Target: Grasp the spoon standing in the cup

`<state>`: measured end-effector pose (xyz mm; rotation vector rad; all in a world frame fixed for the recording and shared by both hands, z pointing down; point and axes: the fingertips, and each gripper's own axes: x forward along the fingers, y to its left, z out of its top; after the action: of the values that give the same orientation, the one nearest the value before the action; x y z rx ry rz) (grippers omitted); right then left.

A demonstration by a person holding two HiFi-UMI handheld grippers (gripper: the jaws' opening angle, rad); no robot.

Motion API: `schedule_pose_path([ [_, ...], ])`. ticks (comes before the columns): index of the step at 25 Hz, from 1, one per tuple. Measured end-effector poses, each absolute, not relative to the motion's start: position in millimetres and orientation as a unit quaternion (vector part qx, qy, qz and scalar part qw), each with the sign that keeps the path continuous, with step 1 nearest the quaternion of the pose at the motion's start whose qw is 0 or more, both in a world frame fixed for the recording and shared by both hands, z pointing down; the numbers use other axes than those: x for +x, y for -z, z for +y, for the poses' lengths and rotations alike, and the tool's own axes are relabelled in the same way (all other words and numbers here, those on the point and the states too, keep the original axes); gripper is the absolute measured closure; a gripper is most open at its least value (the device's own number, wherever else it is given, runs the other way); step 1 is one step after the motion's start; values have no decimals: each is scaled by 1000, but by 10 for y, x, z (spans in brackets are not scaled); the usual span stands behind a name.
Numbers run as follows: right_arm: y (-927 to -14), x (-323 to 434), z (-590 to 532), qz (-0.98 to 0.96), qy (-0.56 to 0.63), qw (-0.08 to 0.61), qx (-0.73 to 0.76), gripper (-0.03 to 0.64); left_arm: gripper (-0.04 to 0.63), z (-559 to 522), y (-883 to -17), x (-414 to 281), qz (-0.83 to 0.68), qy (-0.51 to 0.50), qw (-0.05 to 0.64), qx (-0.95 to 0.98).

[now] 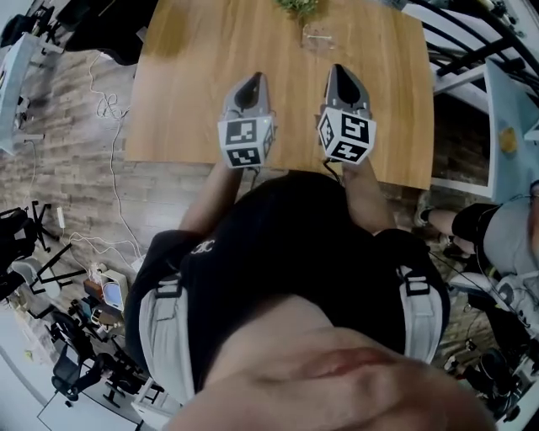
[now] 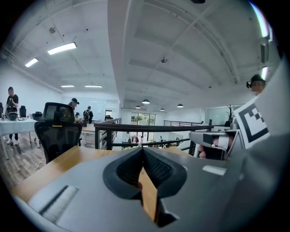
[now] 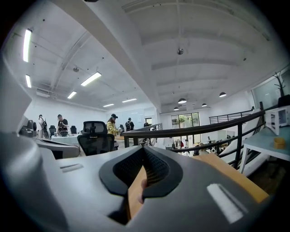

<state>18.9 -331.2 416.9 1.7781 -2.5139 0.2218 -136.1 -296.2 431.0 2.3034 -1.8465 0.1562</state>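
In the head view a clear glass cup stands at the far edge of the wooden table, just below a green plant. I cannot make out a spoon in it. My left gripper and right gripper are held side by side over the table's near half, both pointing toward the far edge and well short of the cup. The left gripper view shows its jaws closed tip to tip with nothing between them. The right gripper looks the same. Both gripper views tilt upward, so neither shows the cup.
A black office chair and a dark railing stand beyond the table. To the right are a white table with a yellow object and a seated person. Cables lie on the floor at left.
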Motion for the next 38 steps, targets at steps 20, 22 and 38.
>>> schedule_pose_path([
  [20, -5030, 611, -4638, -789, -154, 56, 592, 617, 584, -3663, -5101, -1106, -622, -135, 156, 755],
  [22, -5153, 641, -4760, -786, -160, 63, 594, 617, 584, -3694, -5181, -1111, -624, -142, 161, 751],
  [38, -6195, 607, -5398, -782, -265, 109, 553, 558, 584, -3847, -5639, -1071, -630, -181, 191, 730],
])
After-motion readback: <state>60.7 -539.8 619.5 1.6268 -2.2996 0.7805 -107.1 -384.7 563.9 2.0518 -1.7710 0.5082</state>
